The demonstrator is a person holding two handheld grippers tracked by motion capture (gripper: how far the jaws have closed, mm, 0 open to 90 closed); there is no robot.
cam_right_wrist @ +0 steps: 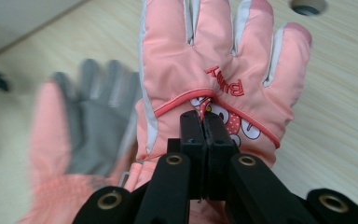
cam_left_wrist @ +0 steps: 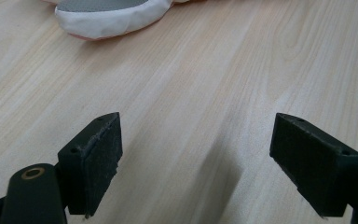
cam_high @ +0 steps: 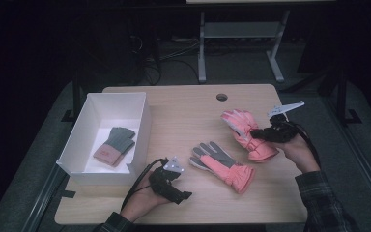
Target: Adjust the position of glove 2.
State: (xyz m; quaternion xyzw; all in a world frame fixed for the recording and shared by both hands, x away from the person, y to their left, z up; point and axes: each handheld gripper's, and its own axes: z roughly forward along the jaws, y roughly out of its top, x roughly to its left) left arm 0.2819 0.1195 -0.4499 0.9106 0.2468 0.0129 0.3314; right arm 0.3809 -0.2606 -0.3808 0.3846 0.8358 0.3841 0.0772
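Observation:
Two pink ski gloves lie on the wooden table. One glove rests back up at the right, and my right gripper is shut on its back near the printed patch. The other glove lies palm up in the middle, its grey palm blurred in the right gripper view. My left gripper stands open near the front edge, over bare wood, jaws wide apart. A white glove edge shows just beyond it.
A white open box stands at the table's left and holds a grey knitted glove with a pink cuff. A round cable hole sits near the far edge. A desk frame stands on the floor behind.

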